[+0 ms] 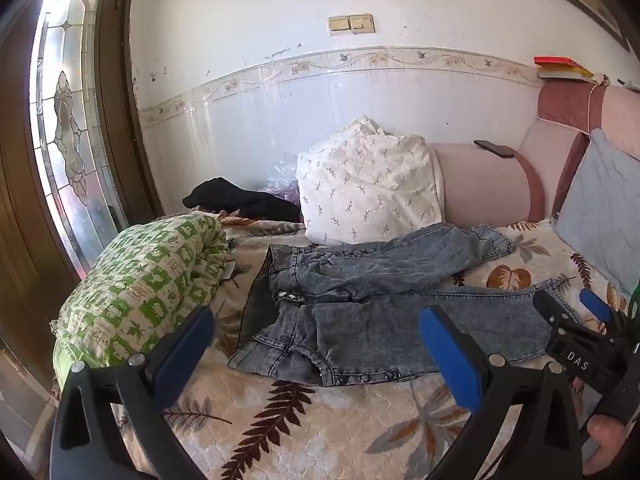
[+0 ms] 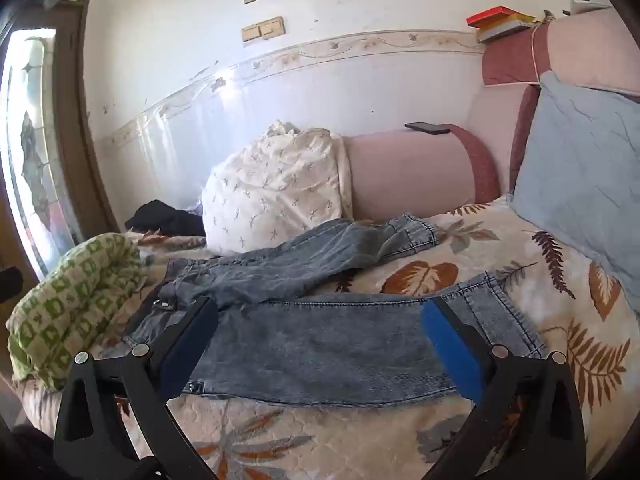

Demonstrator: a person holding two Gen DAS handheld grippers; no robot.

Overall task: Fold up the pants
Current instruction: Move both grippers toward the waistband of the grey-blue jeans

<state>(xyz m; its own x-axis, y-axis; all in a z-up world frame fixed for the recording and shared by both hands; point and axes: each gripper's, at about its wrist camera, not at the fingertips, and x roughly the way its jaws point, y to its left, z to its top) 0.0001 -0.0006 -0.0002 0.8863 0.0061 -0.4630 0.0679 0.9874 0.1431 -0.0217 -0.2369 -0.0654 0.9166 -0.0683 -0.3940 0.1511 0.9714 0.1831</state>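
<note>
Garment: grey-blue acid-washed denim pants (image 1: pixel 372 304), unfolded, lying on the leaf-patterned quilted bedspread (image 1: pixel 328 420), waistband toward the green-and-white checked rolled quilt (image 1: pixel 140 280), two legs splayed apart toward the pale blue cushion (image 2: pixel 580 168).
Far leg: runs up against the white sprig-printed pillow (image 1: pixel 368 188).
Left tongs (image 1: pixel 316 344): released, jaws spread wide, nothing between them, hovering near the waistband end.
Right tongs (image 2: pixel 320 344): released, jaws wide, empty, poised over the near leg (the pads do not appear to press on the cloth).
Handling, judged: soft but fairly heavy denim; will drape and sag, not slip; not fragile.
Grip points, judged: waistband corner with the left, near-leg hem with the right; the thick seams should hold well.
Progress, judged: no fold made yet.
</note>
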